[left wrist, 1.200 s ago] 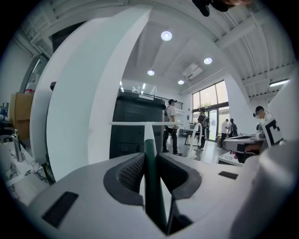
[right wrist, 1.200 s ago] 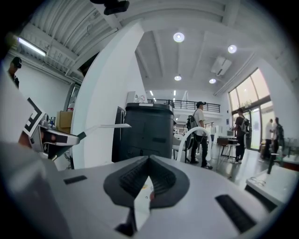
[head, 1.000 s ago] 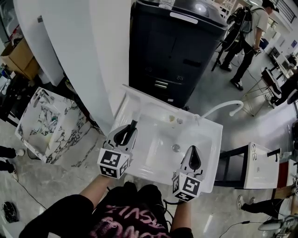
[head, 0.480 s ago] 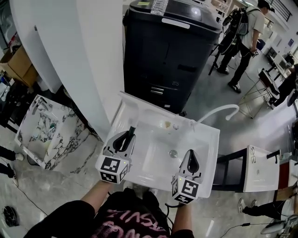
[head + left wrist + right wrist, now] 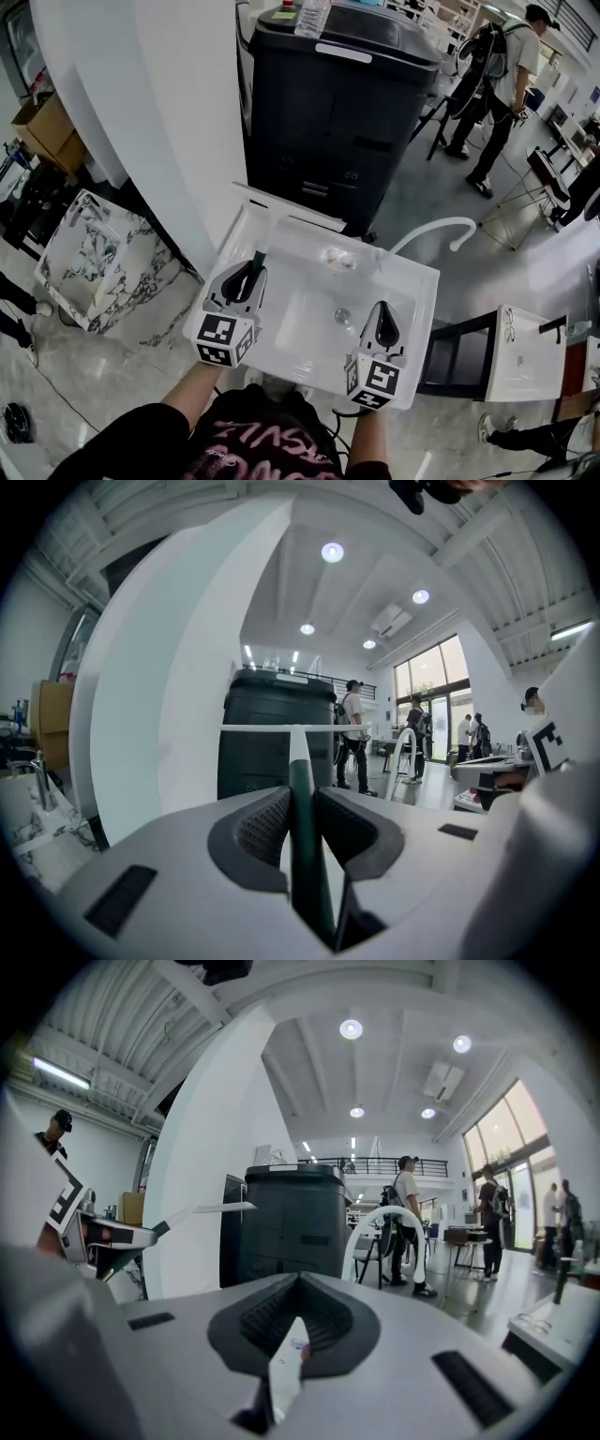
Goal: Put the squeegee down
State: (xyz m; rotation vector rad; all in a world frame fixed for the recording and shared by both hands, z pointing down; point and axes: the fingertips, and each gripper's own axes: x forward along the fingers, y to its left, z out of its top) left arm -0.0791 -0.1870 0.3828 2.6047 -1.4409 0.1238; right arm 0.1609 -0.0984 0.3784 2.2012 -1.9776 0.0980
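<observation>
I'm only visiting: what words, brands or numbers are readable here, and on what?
No text reads clearly.
Pink print on the shirt: upside down, cut off, unreadable.
Label on the bottle: too small.
White strip on the black machine: too small.
Squares on the left claw and right claw: patterns, no words.

The squeegee point(image 5: 305, 855) has a dark green handle and a white blade. The sink point(image 5: 412, 281) is white, the bin point(image 5: 337, 122) black, and the slab point(image 5: 94, 262) at left white with dark veins.

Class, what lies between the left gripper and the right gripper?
Between left gripper and right gripper, the head view shows only bare sink basin and its drain.
</observation>
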